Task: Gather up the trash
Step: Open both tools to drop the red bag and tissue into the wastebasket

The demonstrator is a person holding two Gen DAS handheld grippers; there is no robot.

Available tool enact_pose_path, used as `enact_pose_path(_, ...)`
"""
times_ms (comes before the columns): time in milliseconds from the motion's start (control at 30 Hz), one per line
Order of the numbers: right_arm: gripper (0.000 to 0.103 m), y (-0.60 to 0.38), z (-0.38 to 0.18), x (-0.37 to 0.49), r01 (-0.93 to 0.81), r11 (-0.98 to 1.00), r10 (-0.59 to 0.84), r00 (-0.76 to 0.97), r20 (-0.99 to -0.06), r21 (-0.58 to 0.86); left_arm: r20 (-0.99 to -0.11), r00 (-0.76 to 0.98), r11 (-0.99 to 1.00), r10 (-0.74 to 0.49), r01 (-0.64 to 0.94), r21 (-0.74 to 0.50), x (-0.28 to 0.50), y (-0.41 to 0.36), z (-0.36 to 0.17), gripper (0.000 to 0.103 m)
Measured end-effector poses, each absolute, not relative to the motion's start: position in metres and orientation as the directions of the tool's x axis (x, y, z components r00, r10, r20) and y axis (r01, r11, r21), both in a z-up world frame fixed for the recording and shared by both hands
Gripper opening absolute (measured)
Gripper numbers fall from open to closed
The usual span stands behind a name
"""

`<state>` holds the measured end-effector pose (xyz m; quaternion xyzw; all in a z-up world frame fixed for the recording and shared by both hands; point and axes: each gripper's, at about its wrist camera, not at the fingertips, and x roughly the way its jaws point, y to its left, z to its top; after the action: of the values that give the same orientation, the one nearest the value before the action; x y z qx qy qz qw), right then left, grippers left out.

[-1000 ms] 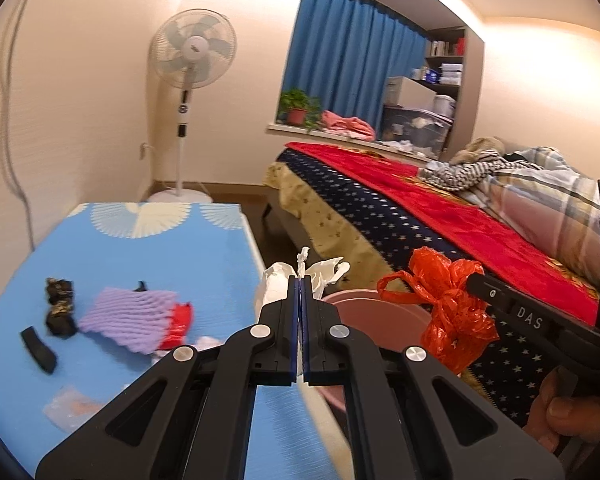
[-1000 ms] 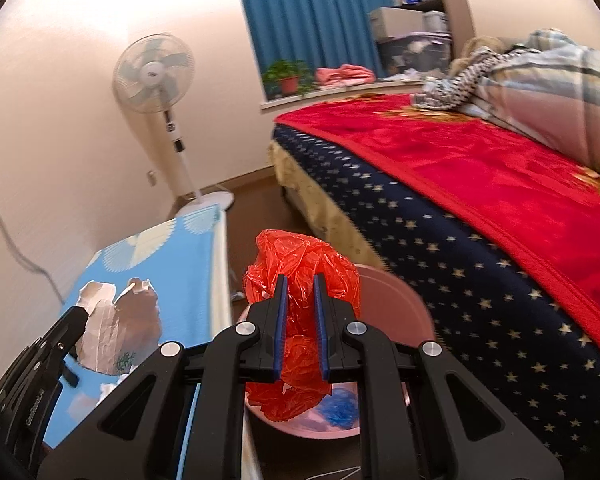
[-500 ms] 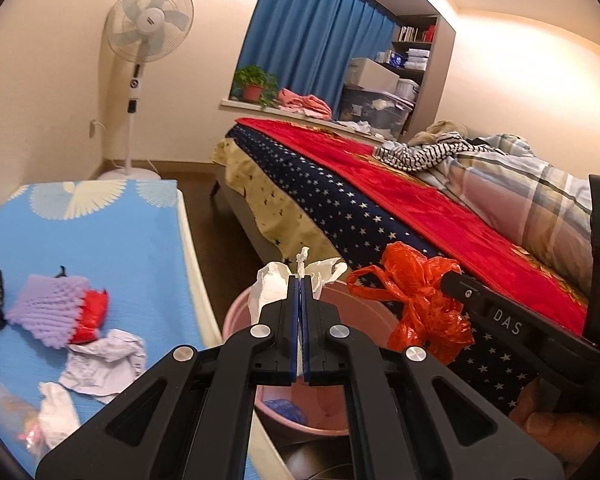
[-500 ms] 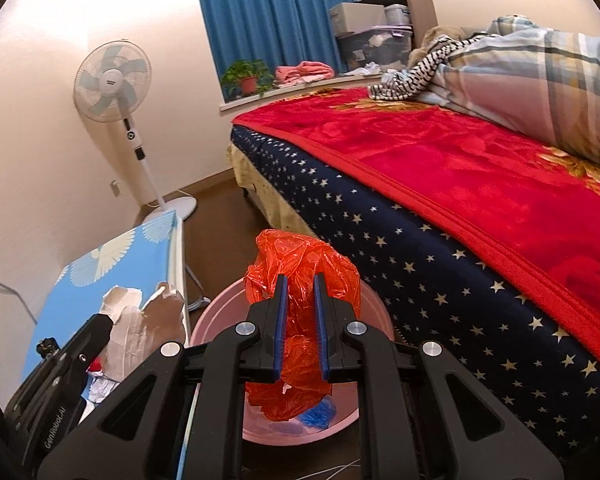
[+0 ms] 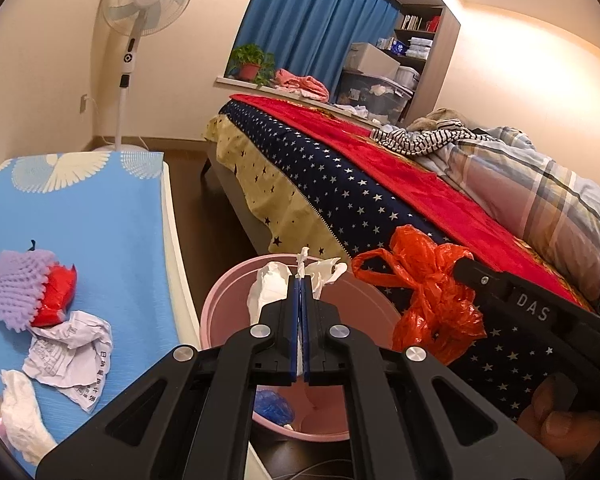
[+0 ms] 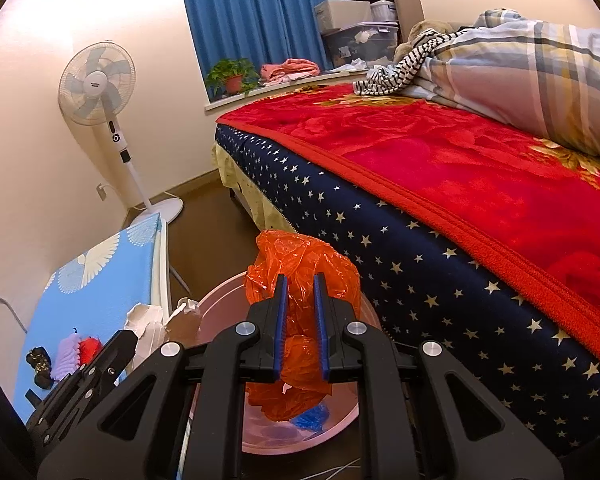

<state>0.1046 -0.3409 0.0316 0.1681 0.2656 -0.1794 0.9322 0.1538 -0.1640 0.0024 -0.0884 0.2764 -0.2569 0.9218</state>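
Observation:
My left gripper (image 5: 300, 280) is shut on a crumpled white paper (image 5: 274, 286) and holds it over the pink bin (image 5: 228, 312) on the floor. The right gripper (image 6: 300, 280) is shut on a crumpled orange plastic bag (image 6: 300, 256), which hangs above the same bin (image 6: 220, 300); the bag (image 5: 432, 292) also shows at the right of the left wrist view. Blue trash (image 5: 274, 404) lies inside the bin. On the blue table (image 5: 100, 208) lie a purple foam net (image 5: 14, 288) with a red piece (image 5: 58, 296), a printed crumpled paper (image 5: 70, 354) and a white tissue (image 5: 20, 420).
A bed (image 6: 440, 184) with a red blanket and starred navy sheet runs along the right of the bin. A standing fan (image 5: 140, 20) is by the far wall. Dark scraps (image 6: 38, 364) lie on the table. A hand (image 5: 556, 408) holds the right gripper's handle.
The left gripper has carried the white paper rightward and down from above the table to over the bin. The right gripper with the orange bag has shifted slightly, staying over the bin.

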Motion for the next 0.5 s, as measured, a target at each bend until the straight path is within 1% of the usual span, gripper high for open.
enact_pose_path(133,0.014,-0.343,0.03,0.105,0.425,0.879,-0.245,0.791,-0.561,0.215,-0.47,0.705,0.847,-0.531,0.43,-0.312,0.156,-0.167,0.001,0.001)
enact_pose_path(233,0.021,-0.346,0.029,0.105,0.446,0.872,-0.265,0.777,-0.571,0.203,-0.49,0.688,0.844,-0.535,0.427,-0.324,0.16,-0.168,-0.003,0.002)
enact_pose_path(267,0.029,-0.347,0.028,0.105,0.452,0.869,-0.269,0.775,-0.571,0.204,-0.496,0.676,0.838,-0.545,0.421,-0.346,0.162,-0.166,-0.006,0.007)
enact_pose_path(300,0.034,-0.348,0.028,0.104,0.456,0.866,-0.271,0.774,-0.572,0.207,-0.502,0.664,0.831,-0.555,0.414,-0.371,0.165,-0.163,-0.008,0.017)
enact_pose_path(333,0.042,-0.349,0.028,0.104,0.465,0.861,-0.277,0.77,-0.575,0.207,-0.506,0.658,0.828,-0.558,0.405,-0.386,0.167,-0.161,-0.011,0.022)
enact_pose_path(367,0.043,-0.349,0.028,0.103,0.467,0.86,-0.281,0.769,-0.574,0.205,-0.51,0.658,0.831,-0.553,0.393,-0.394,0.168,-0.157,-0.011,0.025)
enact_pose_path(500,0.043,-0.347,0.029,0.101,0.462,0.863,-0.278,0.773,-0.57,0.206,-0.504,0.676,0.84,-0.538,0.38,-0.387,0.164,-0.148,-0.009,0.025)
